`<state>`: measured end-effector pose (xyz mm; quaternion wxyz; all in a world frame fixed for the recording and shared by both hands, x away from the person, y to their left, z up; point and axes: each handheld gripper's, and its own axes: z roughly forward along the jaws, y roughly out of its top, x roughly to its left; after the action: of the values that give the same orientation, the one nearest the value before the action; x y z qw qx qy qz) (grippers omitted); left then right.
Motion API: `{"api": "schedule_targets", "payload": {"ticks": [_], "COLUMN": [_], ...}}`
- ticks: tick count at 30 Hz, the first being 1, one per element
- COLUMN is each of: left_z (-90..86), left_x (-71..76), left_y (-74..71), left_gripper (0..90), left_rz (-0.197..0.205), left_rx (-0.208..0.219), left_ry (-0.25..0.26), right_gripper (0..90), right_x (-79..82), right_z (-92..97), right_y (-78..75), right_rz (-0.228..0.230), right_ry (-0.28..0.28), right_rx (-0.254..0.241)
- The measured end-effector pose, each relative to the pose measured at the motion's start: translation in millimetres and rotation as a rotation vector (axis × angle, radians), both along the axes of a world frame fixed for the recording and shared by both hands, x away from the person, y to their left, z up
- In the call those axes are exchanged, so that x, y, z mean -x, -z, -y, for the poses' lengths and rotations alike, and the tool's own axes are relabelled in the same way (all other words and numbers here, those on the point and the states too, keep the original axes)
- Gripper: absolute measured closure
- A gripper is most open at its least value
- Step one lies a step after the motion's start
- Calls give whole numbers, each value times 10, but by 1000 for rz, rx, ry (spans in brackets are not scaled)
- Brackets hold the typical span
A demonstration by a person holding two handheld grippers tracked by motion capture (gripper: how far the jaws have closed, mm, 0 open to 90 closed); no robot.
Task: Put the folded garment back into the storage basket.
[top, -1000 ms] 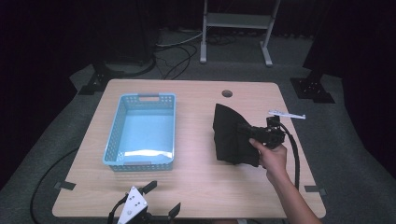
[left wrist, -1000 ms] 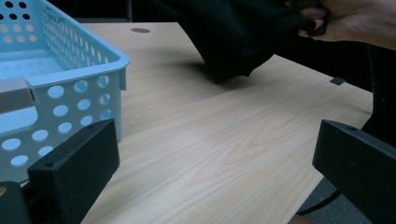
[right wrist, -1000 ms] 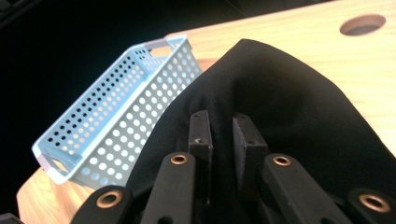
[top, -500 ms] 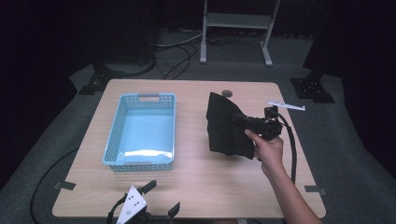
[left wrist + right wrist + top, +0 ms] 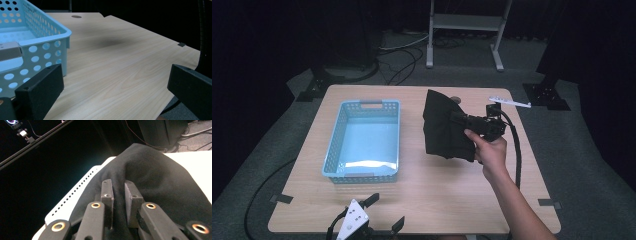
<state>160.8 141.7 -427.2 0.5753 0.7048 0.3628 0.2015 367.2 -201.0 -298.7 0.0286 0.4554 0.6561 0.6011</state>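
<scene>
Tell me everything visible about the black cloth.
The black cloth is dark, matte woven fabric, draped in soft folds. It hangs lifted above the wooden table, right of the blue basket. The right gripper has its jaws shut on a fold of it.

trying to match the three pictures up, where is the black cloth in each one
High view: the black fabric cloth hangs right of centre, lifted above the light wooden table, pinched by the right tool.
Left gripper view: the cloth itself is not in it.
Right gripper view: it spreads across the centre and right, clamped between the jaws.
Shared landmark: the perforated light blue plastic basket.
</scene>
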Motion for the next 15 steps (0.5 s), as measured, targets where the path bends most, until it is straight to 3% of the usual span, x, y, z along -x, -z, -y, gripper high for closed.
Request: {"api": "schedule_targets", "payload": {"ticks": [15], "left_z": [4], "left_x": [5], "left_y": [-3], "left_gripper": [0], "left_rz": [5], "left_rx": [-11], "left_ry": [4], "right_gripper": [800], "right_x": [-67], "right_z": [-184], "right_y": [-80], "right_rz": [5], "right_ry": [8], "right_rx": [-28]}}
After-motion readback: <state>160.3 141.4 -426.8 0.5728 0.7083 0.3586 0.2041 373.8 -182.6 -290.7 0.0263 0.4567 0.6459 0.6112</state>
